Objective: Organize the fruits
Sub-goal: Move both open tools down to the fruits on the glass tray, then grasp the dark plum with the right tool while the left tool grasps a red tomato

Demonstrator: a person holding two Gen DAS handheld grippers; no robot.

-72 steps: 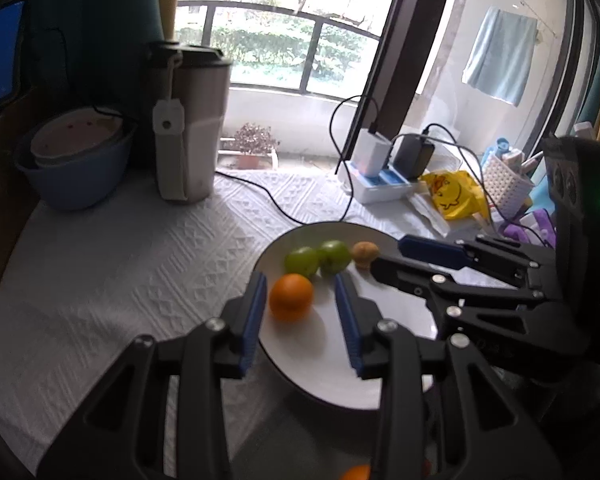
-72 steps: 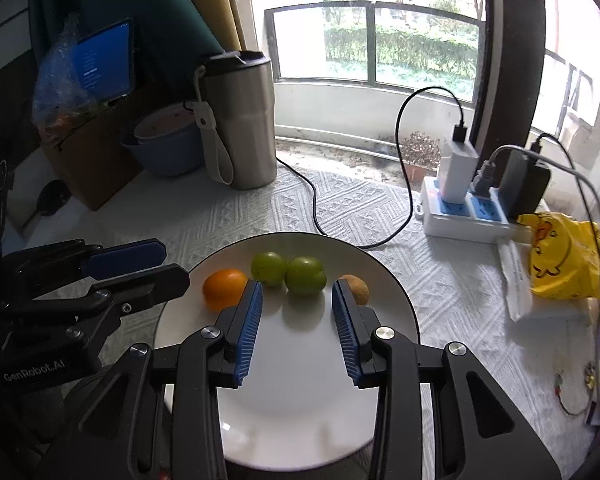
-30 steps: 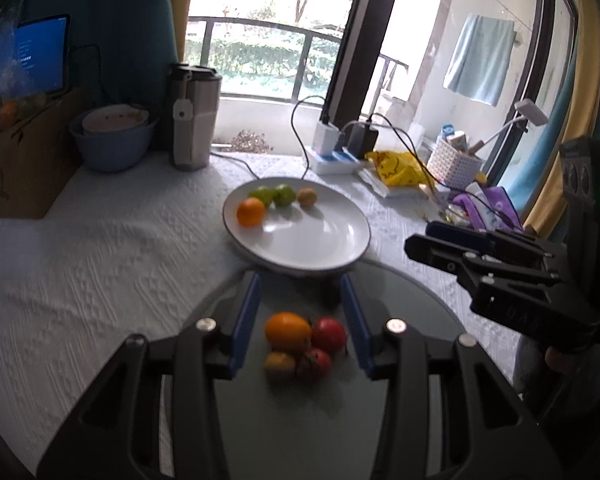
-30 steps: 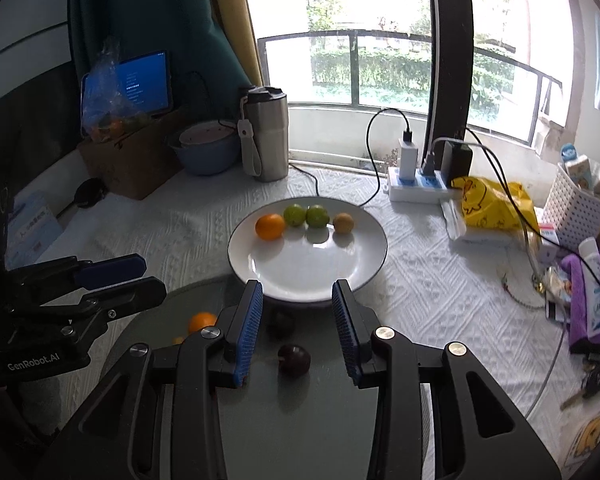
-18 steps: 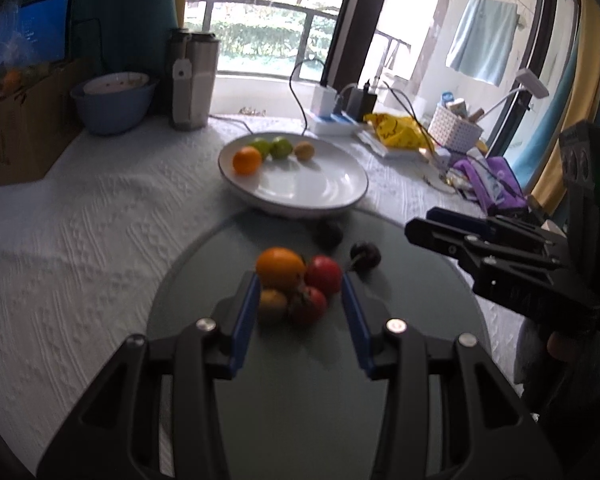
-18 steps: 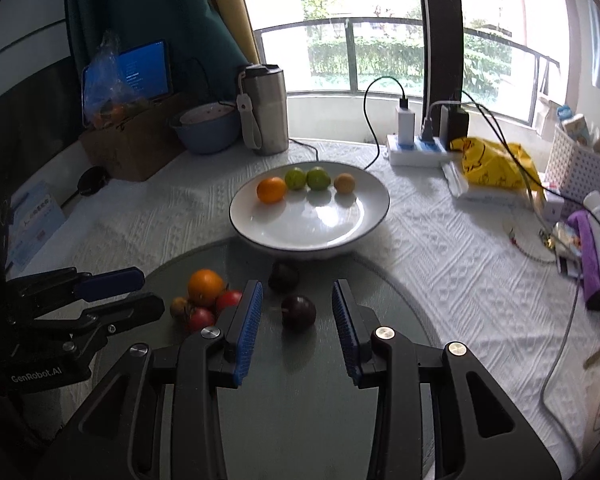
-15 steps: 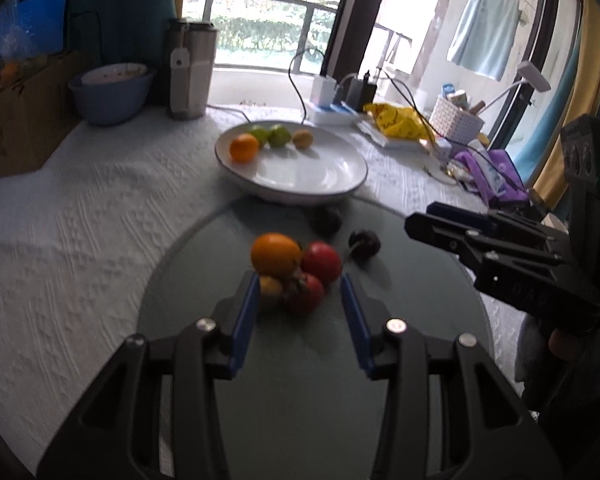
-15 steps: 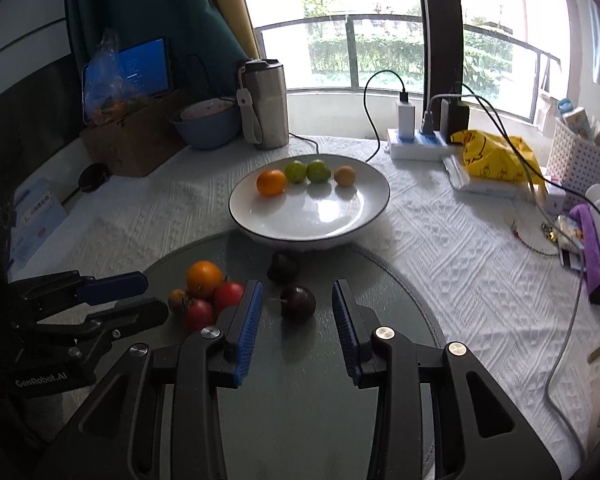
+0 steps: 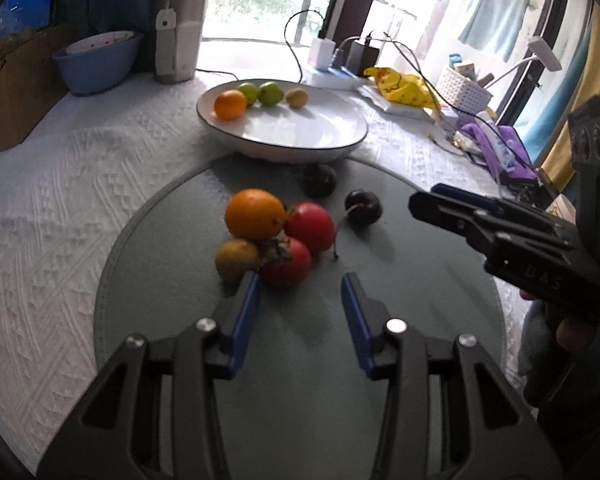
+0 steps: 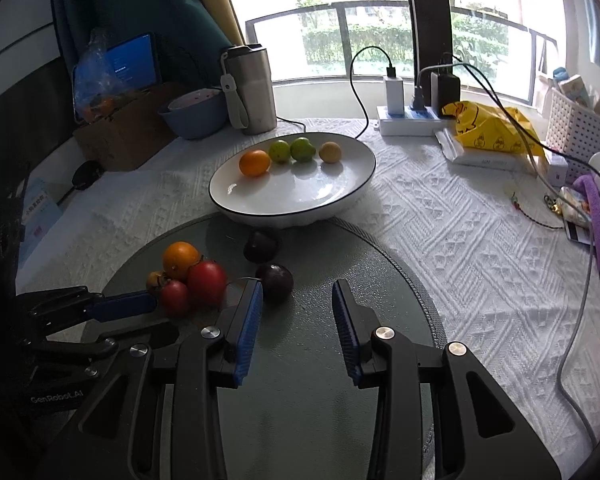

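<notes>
A white plate (image 9: pixel 320 128) (image 10: pixel 312 196) holds an orange (image 9: pixel 230 105), two green fruits (image 9: pixel 271 93) and a small yellow fruit (image 9: pixel 297 97) in a row at its far edge. On the round glass mat (image 9: pixel 400 280) lie an orange (image 9: pixel 254 213), two red tomatoes (image 9: pixel 310 226), a small brown fruit (image 9: pixel 236 257) and two dark plums (image 9: pixel 363 207). My left gripper (image 9: pixel 298 290) is open and empty, just short of the tomato cluster. My right gripper (image 10: pixel 296 300) is open and empty, just short of a dark plum (image 10: pixel 276 277).
A steel tumbler (image 10: pixel 250 88), a blue bowl (image 10: pixel 194 114) and a cardboard box (image 10: pixel 120 132) stand at the back left. A power strip with cables (image 10: pixel 408 118), a yellow bag (image 10: pixel 488 124), a white basket (image 10: pixel 578 128) and small clutter lie at the right.
Both grippers have drawn back from the plate and come down low over the glass mat, closing in on the loose fruit. Both have stayed open and empty.
</notes>
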